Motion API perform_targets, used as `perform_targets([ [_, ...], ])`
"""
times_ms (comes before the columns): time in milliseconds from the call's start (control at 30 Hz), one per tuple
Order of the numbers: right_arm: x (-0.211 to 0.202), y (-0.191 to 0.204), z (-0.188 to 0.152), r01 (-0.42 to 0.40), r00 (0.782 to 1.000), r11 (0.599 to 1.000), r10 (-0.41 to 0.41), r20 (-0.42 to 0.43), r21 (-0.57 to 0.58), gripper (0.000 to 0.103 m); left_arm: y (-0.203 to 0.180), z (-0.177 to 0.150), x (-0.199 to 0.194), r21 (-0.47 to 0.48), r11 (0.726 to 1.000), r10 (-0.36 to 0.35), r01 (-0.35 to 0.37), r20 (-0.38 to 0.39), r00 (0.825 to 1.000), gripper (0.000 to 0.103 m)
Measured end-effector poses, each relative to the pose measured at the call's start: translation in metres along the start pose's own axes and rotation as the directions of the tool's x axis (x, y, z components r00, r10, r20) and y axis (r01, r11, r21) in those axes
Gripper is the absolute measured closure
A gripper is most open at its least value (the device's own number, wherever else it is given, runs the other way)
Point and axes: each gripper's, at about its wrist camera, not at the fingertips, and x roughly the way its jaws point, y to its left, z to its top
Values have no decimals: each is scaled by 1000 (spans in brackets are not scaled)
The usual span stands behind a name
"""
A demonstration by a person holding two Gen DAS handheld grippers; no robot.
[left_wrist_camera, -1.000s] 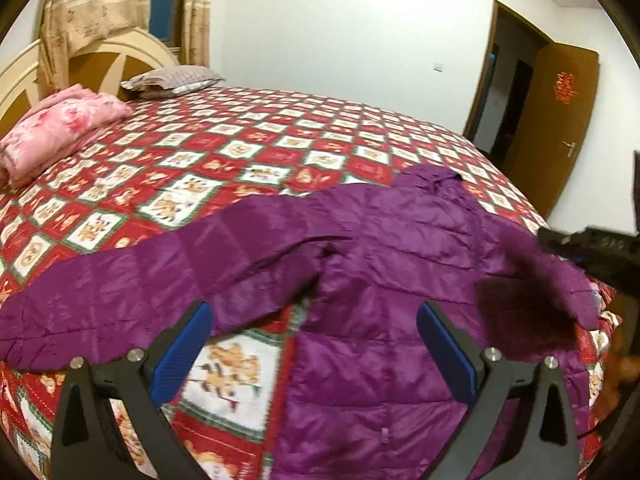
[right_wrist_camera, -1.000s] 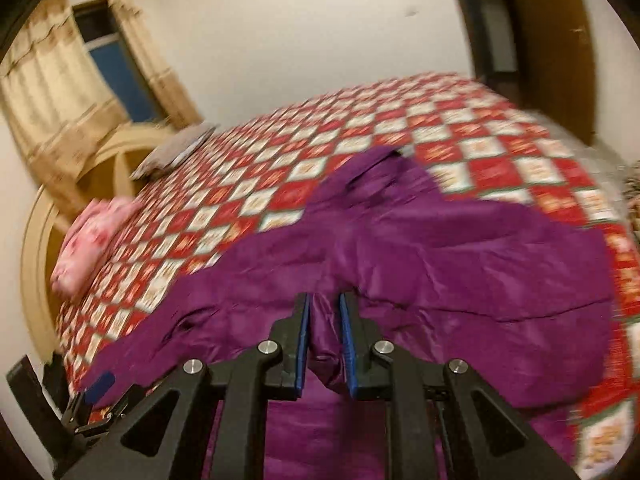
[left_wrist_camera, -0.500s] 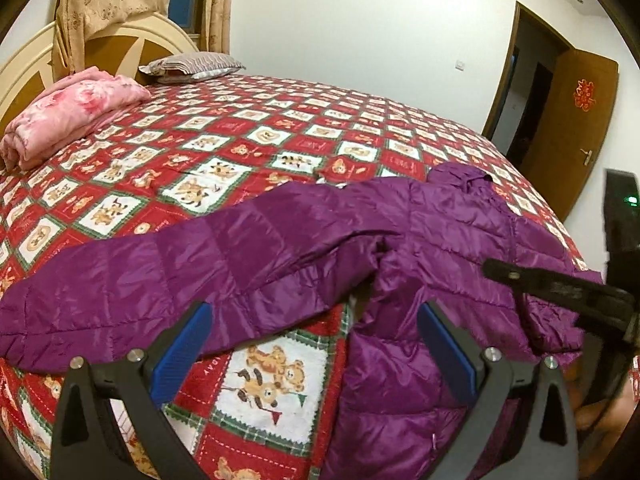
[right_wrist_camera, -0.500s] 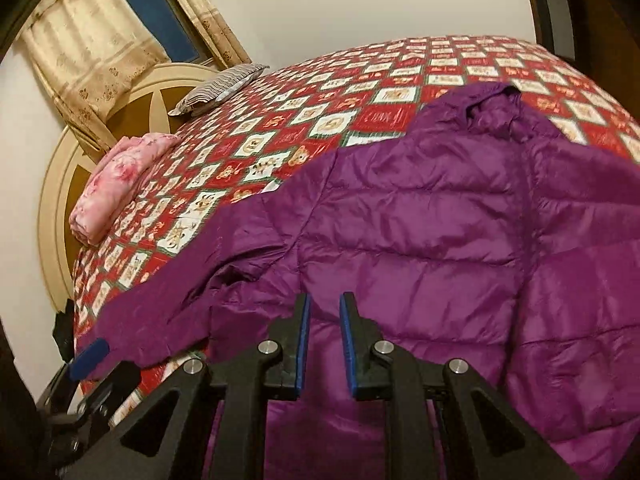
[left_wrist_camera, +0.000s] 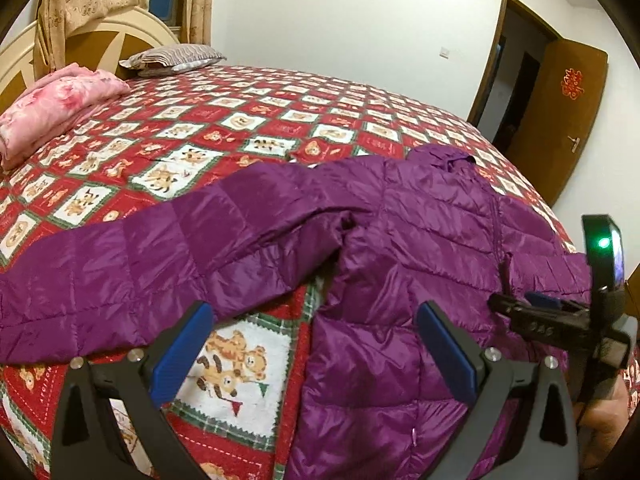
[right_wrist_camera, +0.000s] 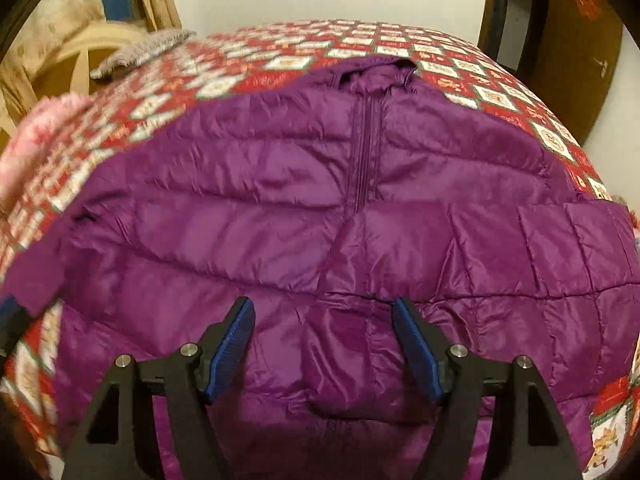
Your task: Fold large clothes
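Jacket: purple quilted jacket [left_wrist_camera: 424, 240], zipped up, lies flat on the bed ahead of both pairs of fingers; I see its collar [right_wrist_camera: 380, 70] at the far end.
Left gripper: my left gripper [left_wrist_camera: 316, 348] has its blue pads wide apart and grips nothing; between them I see bedspread and the jacket's near side edge.
Right gripper: my right gripper [right_wrist_camera: 324, 350] also stands spread, nothing pinched; the jacket's lower front fills the gap between its fingers.
Sleeve: one sleeve [left_wrist_camera: 132, 268] stretches out past my left fingers, its lower edge just beyond the left pad.
Folded sleeve: the other sleeve [right_wrist_camera: 540, 248] lies across the jacket body, beyond and right of my right fingers.
Bedspread: red patterned bedspread [left_wrist_camera: 240, 136] with bear squares under everything.
Other things: pink folded bedding [left_wrist_camera: 52, 108] and a striped pillow [left_wrist_camera: 176, 58] far beyond my left fingers, by the headboard; a wooden door [left_wrist_camera: 560, 120] far right.
In the way: my right gripper's body juts in beside the left's right finger, over the jacket.
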Motion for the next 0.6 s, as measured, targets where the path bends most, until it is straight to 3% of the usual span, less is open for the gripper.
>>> perform_targets([
  [67, 1, -3, -1, -6, 1000, 1000, 5, 10, 26, 36, 2, 0, 0, -3, 1000, 2, -2, 1, 1000, 0],
  [133, -2, -13, 1, -9, 1000, 997, 8, 18, 76, 79, 3, 0, 0, -8, 1000, 1, -1, -1, 1000, 0],
  [233, -6, -19, 6, -50, 999, 993, 48, 23, 105, 89, 4, 0, 1, -15, 1000, -5, 5, -5, 1000, 0],
  [333, -22, -9, 11, -52, 996, 995, 46, 73, 84, 91, 2, 0, 1, -10, 1000, -9, 9, 0, 1000, 0],
  [433, -37, 12, 22, -107, 988, 993, 100, 119, 57, 91, 0, 1, 2, -4, 1000, -12, 12, 1, 1000, 0],
  [600, -30, 58, 36, -208, 972, 978, 207, 110, 0, 91, 3, 3, 0, 5, 1000, 1, -1, 11, 1000, 0],
])
